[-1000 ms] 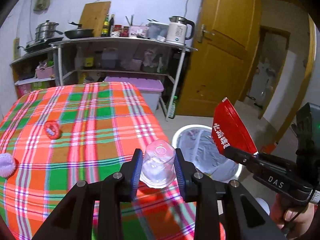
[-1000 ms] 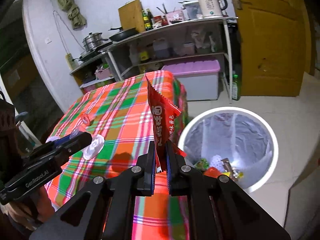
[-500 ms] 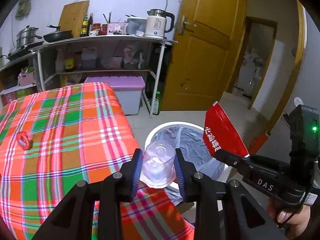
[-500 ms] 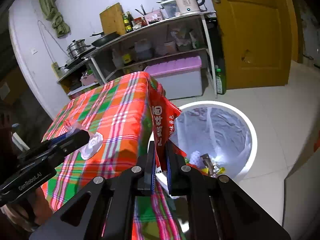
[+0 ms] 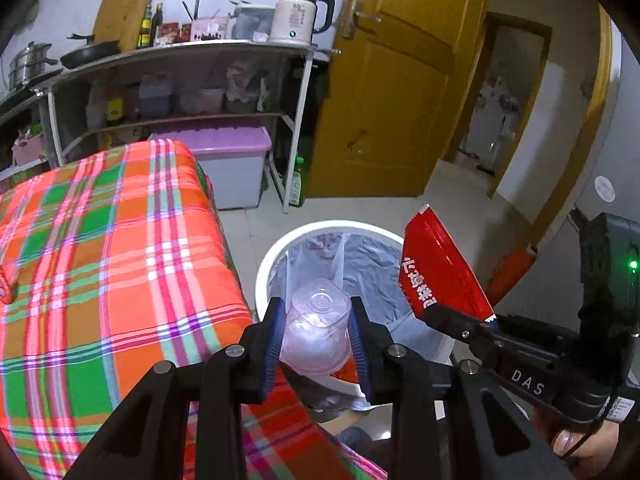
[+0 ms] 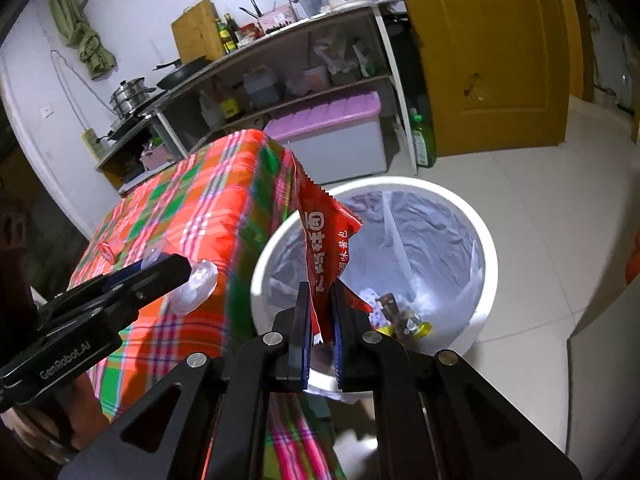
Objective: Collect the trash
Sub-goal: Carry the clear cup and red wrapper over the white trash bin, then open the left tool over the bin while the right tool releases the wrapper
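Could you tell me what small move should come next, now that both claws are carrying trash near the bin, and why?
Probably carry both a little further over the bin, then let go. The left claw grips a clear plastic cup, which the right view shows beside the table edge, short of the rim. The right claw pinches a red wrapper at the near rim.

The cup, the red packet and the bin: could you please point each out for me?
cup (image 5: 316, 332), left wrist view, its clear side wall.
red packet (image 6: 326, 248), right wrist view, its printed face.
bin (image 6: 490, 248), right wrist view, its white rim.
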The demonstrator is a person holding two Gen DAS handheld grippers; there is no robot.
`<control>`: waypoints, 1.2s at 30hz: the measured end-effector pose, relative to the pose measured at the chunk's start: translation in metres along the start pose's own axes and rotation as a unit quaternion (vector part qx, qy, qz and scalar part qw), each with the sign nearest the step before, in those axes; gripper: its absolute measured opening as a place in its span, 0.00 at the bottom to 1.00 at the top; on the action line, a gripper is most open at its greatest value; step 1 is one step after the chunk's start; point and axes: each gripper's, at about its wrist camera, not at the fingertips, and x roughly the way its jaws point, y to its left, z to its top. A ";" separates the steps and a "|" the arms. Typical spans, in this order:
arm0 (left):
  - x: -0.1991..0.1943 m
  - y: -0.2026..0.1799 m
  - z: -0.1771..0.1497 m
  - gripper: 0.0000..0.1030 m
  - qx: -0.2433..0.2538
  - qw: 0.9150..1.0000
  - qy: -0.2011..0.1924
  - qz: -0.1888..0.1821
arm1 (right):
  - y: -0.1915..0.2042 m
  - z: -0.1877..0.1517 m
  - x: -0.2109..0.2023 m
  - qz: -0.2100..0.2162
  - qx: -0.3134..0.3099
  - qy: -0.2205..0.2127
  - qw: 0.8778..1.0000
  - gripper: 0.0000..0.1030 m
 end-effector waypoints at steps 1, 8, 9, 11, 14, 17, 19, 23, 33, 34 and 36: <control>0.004 -0.001 0.000 0.31 0.001 1.000 0.003 -0.002 | -0.002 0.000 0.002 -0.001 0.003 0.003 1.000 0.09; 0.033 -0.004 0.003 0.31 0.000 1.000 0.028 -0.012 | -0.022 -0.001 0.018 -0.007 0.024 0.021 0.999 0.09; 0.037 -0.004 0.003 0.31 -0.001 0.999 0.031 -0.012 | -0.025 0.000 0.021 -0.007 0.030 0.025 0.999 0.09; 0.046 -0.003 0.004 0.31 -0.003 0.999 0.038 -0.011 | -0.031 0.000 0.026 -0.009 0.038 0.030 0.999 0.09; 0.059 -0.003 0.005 0.31 -0.007 0.999 0.051 -0.015 | -0.037 -0.002 0.030 -0.014 0.044 0.036 0.998 0.09; 0.070 -0.002 0.007 0.31 -0.013 0.998 0.064 -0.020 | -0.042 -0.002 0.037 -0.016 0.049 0.045 0.998 0.10; 0.075 -0.004 0.006 0.31 -0.015 0.997 0.071 -0.020 | -0.044 -0.002 0.041 -0.020 0.051 0.049 0.997 0.11; 0.083 -0.004 0.008 0.31 -0.017 0.996 0.083 -0.020 | -0.046 -0.005 0.046 -0.026 0.050 0.057 0.997 0.28; 0.076 -0.002 0.007 0.37 -0.027 0.997 0.071 -0.021 | -0.044 -0.001 0.029 -0.024 0.048 0.035 0.998 0.38; 0.073 -0.002 0.007 0.37 -0.028 0.997 0.069 -0.023 | -0.044 -0.001 0.027 -0.025 0.048 0.033 0.998 0.38; 0.066 -0.002 0.008 0.37 -0.029 0.997 0.062 -0.024 | -0.041 0.000 0.020 -0.025 0.044 0.026 0.998 0.38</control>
